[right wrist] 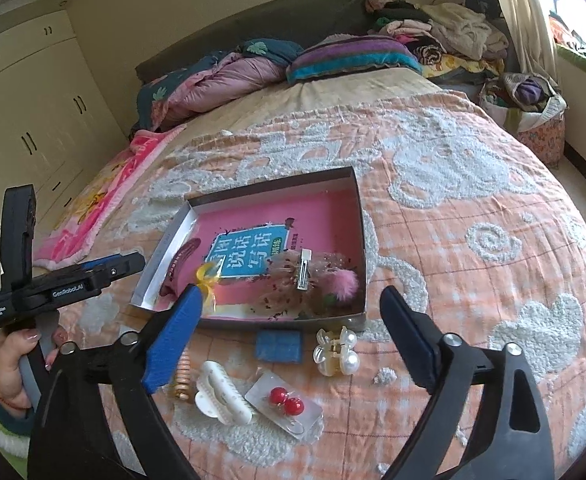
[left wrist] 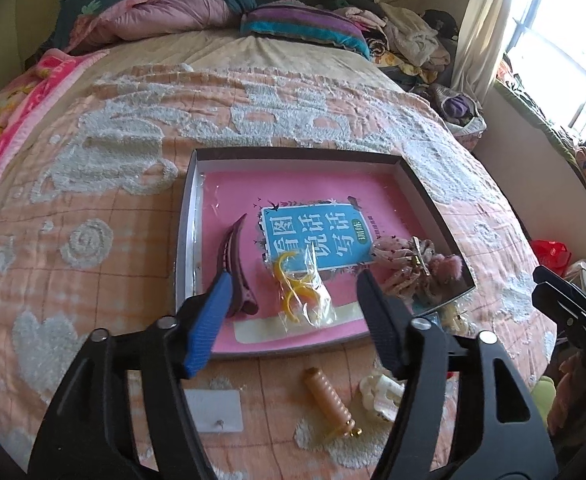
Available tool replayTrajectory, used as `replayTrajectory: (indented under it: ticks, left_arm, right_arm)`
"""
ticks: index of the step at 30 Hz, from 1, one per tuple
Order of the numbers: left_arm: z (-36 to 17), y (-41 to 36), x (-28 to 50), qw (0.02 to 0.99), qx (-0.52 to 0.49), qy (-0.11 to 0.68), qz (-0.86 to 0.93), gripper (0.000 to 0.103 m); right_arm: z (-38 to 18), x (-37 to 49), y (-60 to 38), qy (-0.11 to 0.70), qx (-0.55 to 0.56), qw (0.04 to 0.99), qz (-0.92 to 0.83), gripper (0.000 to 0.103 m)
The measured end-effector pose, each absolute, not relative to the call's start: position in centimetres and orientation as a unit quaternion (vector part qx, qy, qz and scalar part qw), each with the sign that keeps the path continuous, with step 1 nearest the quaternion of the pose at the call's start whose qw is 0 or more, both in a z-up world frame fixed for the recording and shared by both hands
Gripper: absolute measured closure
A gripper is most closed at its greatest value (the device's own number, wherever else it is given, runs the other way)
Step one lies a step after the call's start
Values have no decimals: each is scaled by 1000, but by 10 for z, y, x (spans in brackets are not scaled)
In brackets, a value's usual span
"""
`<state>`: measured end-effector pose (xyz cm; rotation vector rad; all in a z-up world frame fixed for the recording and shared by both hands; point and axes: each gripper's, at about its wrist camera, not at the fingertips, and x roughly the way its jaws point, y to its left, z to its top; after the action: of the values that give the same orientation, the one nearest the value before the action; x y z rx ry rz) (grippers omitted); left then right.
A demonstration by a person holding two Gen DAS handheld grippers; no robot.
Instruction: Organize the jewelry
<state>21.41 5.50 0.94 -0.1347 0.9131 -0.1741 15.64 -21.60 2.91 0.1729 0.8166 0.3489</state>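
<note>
A shallow box [left wrist: 425, 184] [right wrist: 359, 208] with a pink book inside lies on the bed. In it are a maroon hair clip [left wrist: 235, 268], a bag of yellow hoops [left wrist: 303, 290], a floral scrunchie with a silver clip [right wrist: 304, 274] and a pink pom-pom [right wrist: 343, 284]. My left gripper [left wrist: 293, 312] is open and empty over the box's near edge. My right gripper [right wrist: 289, 340] is open and empty above loose pieces on the quilt: a pearl claw clip [right wrist: 337, 352], a white claw clip [right wrist: 221, 394], red earrings on a card [right wrist: 287, 400], a blue pad [right wrist: 279, 346] and a tan ribbed clip [left wrist: 331, 404].
The orange and white quilt [right wrist: 473, 264] covers the bed. Pillows and folded blankets [left wrist: 213, 8] lie at the headboard, with clothes piled at the far right. A white card [left wrist: 215, 410] lies near the left gripper. Wardrobes [right wrist: 25, 100] stand on the left.
</note>
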Motion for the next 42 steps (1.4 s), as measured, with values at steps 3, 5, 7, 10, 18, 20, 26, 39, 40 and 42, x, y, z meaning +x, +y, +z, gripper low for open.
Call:
replayTrajectory:
  ticks: [3,5,7,10,18,20,26,39,40,42]
  left_arm:
    - [15,55,206,894,-63,436,-81,34]
    - [18,55,203,895,-62,435,-78,26]
    - [22,55,198,897,-60,431,-75,19]
    - [26,57,193,900,-56,427,-68,9]
    - [41,61,176,907,-50,414,-58,9]
    - [44,62,172,909,-51,410,-58,9]
    - [54,67,157,913,-51,401,-53,9]
    - [64,73,117,921,-54,384,-50,9]
    - [63,72,114,921,-53,384,-50,9]
    - [62,70,110,920,-52,384,-51,9]
  right_arm:
    - [34,152,-215,390,83,901,171,13]
    - [37,149,-215,387,82,902,170,13]
    - [41,146,-215,384,81,904,172,13]
    - [46,140,-214,378,79,907,171,9]
    - [64,129,-213,359,73,914,175,6]
    - [69,125,-212,355,71,915,176,6]
    - [82,112,-212,341,67,920,182,5]
    - [107,78,-214,310,57,930,192,5]
    - [107,76,-215,308,57,930,193,5]
    - [109,70,-215,306,53,930,195,5]
